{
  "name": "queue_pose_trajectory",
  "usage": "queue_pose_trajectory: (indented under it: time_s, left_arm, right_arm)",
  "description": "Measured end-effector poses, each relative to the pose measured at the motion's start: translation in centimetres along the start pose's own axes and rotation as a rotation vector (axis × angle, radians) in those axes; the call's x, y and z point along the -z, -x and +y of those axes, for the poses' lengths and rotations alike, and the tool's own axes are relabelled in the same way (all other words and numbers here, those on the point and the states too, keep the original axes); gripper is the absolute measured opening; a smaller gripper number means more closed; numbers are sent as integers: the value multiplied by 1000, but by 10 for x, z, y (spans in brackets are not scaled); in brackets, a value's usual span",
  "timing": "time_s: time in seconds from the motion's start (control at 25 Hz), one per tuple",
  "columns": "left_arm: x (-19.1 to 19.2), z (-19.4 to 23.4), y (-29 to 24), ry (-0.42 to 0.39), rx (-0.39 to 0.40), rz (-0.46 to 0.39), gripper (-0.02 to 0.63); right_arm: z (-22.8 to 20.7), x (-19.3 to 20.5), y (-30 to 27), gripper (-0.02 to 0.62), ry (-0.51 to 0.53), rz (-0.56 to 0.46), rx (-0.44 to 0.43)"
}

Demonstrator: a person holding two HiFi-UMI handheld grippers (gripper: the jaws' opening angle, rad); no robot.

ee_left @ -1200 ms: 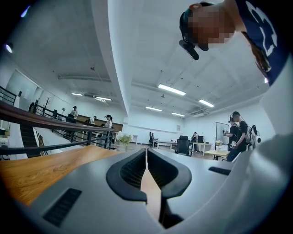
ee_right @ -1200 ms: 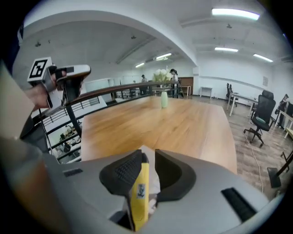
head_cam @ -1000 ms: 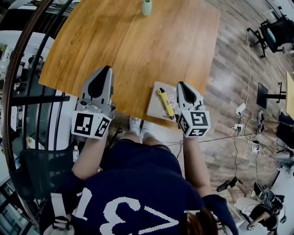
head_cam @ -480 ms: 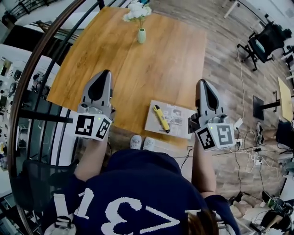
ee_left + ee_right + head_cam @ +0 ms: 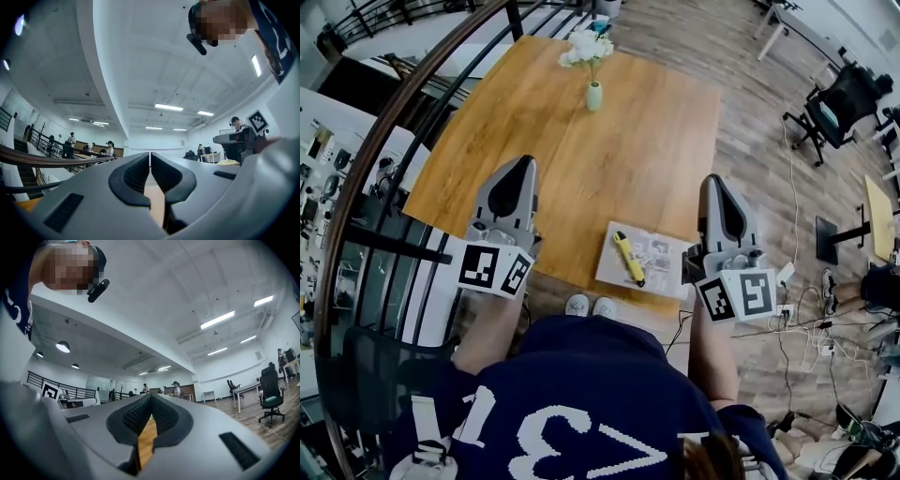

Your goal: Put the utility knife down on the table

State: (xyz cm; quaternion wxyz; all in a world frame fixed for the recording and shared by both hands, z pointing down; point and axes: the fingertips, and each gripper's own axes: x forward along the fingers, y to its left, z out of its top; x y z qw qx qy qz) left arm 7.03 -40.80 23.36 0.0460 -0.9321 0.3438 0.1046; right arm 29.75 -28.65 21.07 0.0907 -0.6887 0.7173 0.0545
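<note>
Now, utility knife (image 5: 628, 259): yellow, lying flat and slantwise on a printed sheet (image 5: 664, 255), free of both tools.
Printed sheet: flat at the near edge of the surface (image 5: 647, 141), toward its right corner; its near edge seems to reach just past the wood.
Surface: a warm-brown wooden top carrying only the sheet, the knife and a vase.
Vase (image 5: 593, 96): pale green, upright near the far edge, with white flowers (image 5: 585, 44) in it, well apart from the knife.
Left tool (image 5: 524, 162): held over the near left part of the surface and pointing away from the person; in its own view (image 5: 150, 158) the dark ribbed pads are clenched tip to tip with nothing between them, and only wood shows through the slit lower down.
Right tool (image 5: 713, 178): held at the right edge of the surface, its marker cube near the sheet's right side in the head view and clear of the knife; in its own view (image 5: 151, 401) the pads are clenched together and hold nothing.
Railing (image 5: 370, 178): a dark curved rail along the left side of the surface.
Floor (image 5: 759, 178): wood planks to the right, with an office chair (image 5: 839, 101) and loose cables (image 5: 806, 302).
Person: standing at the near edge, pale shoes (image 5: 589, 306) showing under it.
</note>
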Motion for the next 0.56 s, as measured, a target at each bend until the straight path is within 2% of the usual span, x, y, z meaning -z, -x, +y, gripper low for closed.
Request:
queue_pose_trajectory:
  time_s: [0.56]
  left_arm:
    - [5,-7,2,9,-10,8,23]
  right_arm:
    - [1,2,1,23,-27,-6,-7]
